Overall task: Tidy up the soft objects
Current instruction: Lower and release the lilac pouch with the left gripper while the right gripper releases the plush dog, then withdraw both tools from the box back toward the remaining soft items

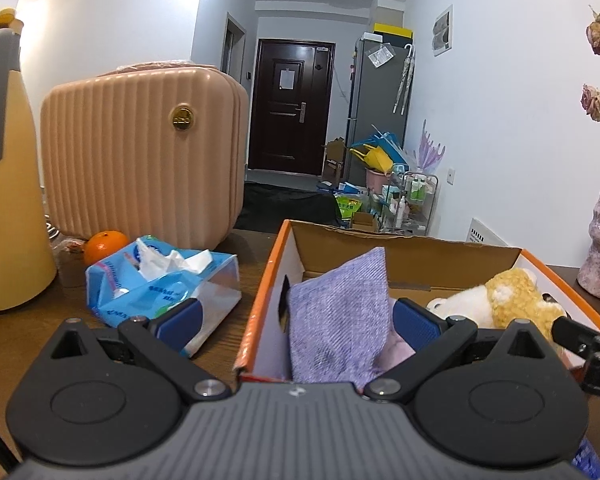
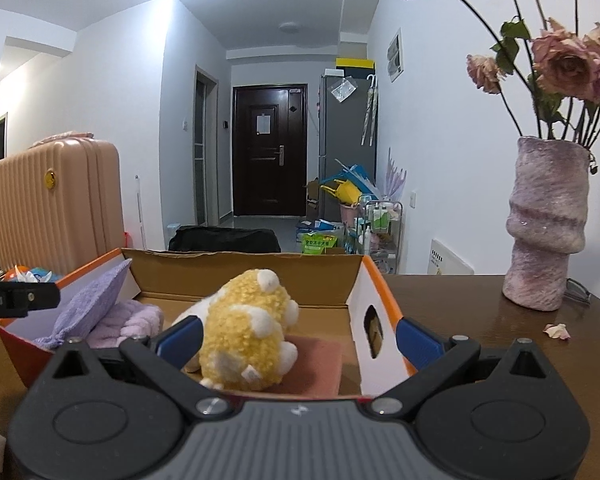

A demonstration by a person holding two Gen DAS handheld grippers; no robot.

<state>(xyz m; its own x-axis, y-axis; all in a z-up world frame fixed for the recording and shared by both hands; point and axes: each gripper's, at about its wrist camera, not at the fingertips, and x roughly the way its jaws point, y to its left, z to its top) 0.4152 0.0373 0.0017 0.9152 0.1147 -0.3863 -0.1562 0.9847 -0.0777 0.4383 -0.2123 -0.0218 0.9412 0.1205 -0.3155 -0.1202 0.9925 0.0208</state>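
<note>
Two claws stand open over the cardboard box (image 2: pixel 352 280) on the desk (image 2: pixel 460 300). We note the purple cloth (image 1: pixel 336 320) between the left claw (image 1: pixel 300 316) fingers, unclamped. We find the yellow plush toy (image 2: pixel 248 324) inside the box, between the right claw (image 2: pixel 296 340) fingers, ungripped.

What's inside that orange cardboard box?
The box holds a yellow plush toy on a reddish cloth, a purple towel and a fluffy lilac cloth. Anything beneath them is hidden.
</note>
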